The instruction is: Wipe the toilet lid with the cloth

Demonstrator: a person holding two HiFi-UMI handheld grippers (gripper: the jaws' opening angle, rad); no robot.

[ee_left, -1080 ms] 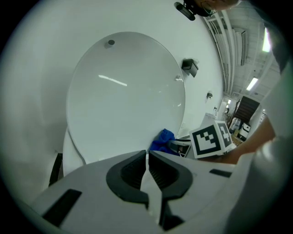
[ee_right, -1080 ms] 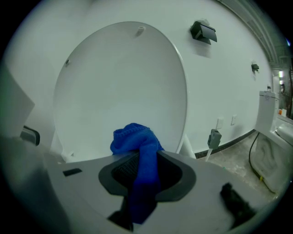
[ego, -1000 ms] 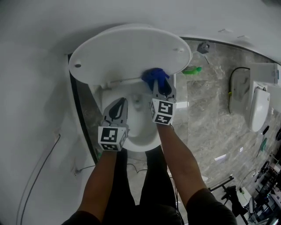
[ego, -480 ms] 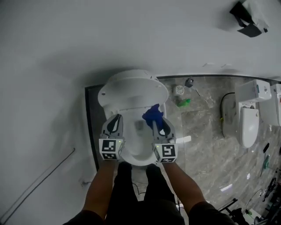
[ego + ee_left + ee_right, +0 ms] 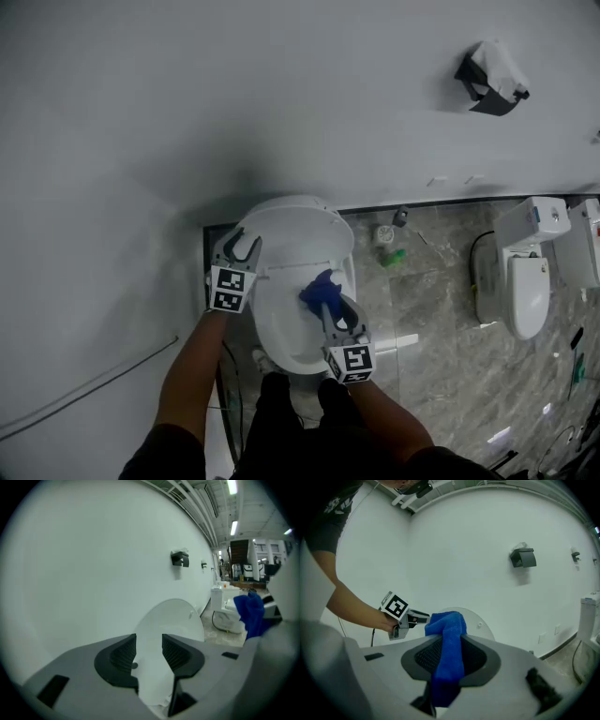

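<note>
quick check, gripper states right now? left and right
Left gripper: open, jaws have just been opening, nothing gripped between them.
Right gripper: closed on the blue cloth.

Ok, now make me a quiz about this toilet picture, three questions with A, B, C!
1. Where is the cloth?
A on the floor
B in the right gripper
C on the wall

2. What colour is the cloth?
A blue
B red
C yellow

3. How is the lid?
A shut down
B broken off
C up

Answers:
1 B, the jaws pinch the cloth between them.
2 A, it shows bright blue in every view.
3 C, it stands upright.
</note>
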